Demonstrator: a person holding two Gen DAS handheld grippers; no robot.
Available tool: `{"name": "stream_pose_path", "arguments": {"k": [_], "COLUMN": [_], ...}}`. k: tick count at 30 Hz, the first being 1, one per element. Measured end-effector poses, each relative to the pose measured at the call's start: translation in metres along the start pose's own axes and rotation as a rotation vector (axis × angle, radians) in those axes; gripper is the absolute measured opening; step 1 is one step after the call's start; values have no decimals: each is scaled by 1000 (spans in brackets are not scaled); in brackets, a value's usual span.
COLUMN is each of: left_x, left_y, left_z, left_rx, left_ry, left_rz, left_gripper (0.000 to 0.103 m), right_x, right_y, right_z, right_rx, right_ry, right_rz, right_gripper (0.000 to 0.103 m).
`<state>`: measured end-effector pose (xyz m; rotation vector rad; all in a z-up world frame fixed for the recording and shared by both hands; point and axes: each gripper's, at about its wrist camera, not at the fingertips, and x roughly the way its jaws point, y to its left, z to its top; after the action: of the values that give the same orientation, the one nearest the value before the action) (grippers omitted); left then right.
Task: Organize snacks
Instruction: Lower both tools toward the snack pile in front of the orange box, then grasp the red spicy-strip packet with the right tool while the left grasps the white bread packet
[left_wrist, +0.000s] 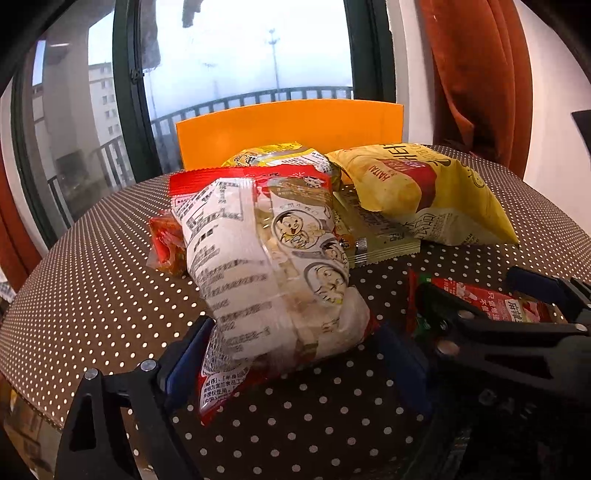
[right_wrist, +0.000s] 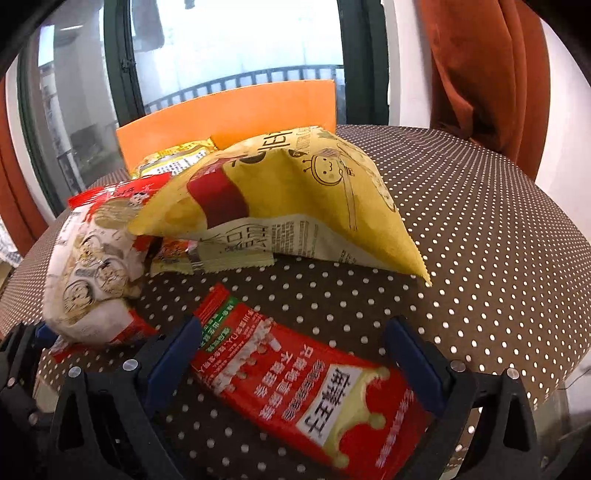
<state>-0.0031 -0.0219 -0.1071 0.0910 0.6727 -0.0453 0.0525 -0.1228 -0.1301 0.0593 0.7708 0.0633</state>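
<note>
1. Snacks: crinkly white bag (left_wrist: 273, 266) lies between the wide-open left gripper (left_wrist: 291, 354) pads, on the dotted tablecloth (left_wrist: 110, 266).
2. Glossy red packet (right_wrist: 306, 387) sits between the right gripper's (right_wrist: 295, 354) spread, untouching pads.
3. Puffy yellow bag (right_wrist: 295, 199) and orange board (left_wrist: 288, 125) beyond.

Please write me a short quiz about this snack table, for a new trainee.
1. True or false: the orange box stands behind the snacks, by the window.
2. What lies between the right gripper's fingers? A orange box; B red packet; C nothing.
3. Fill in: the left gripper has the white cartoon bag between its ___ jaws.
Key: 1 true; 2 B; 3 open.
</note>
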Motion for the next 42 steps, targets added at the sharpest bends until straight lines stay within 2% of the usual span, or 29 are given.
{"name": "stream_pose_path", "arguments": {"k": [5, 8, 11, 14, 20, 25, 31, 33, 37, 42], "left_x": [1, 0, -3, -6, -11, -13, -10, -8, -4, 2], "left_y": [2, 2, 1, -2, -9, -12, -14, -13, -13, -6], "left_z": [1, 2, 1, -1, -6, -9, -7, -6, 0, 5], "left_rx": [-8, -16, -14, -7, 14, 40, 59, 60, 64, 27], "left_ry": [8, 15, 12, 6, 13, 8, 7, 8, 17, 44], "left_rz": [-10, -16, -20, -29, -39, -30, -20, -18, -24, -44], "left_gripper": [92, 92, 92, 92, 92, 92, 98, 99, 100, 100], "right_x": [7, 7, -1, -11, -22, -22, -12, -10, -11, -6], "right_y": [5, 5, 3, 1, 7, 2, 0, 3, 14, 15], "right_z": [5, 9, 8, 6, -2, -10, -6, -5, -4, 2], "right_rx": [-9, -9, 26, 35, -71, -62, -47, -48, -57, -47], "right_ry": [-23, -17, -1, -11, 13, 53, 52, 46, 28, 13], "right_rz": [-57, -34, 36, 69, 53, 43, 17, 10, 24, 33], "right_gripper": [90, 83, 84, 84, 85, 93, 92, 88, 60, 49]}}
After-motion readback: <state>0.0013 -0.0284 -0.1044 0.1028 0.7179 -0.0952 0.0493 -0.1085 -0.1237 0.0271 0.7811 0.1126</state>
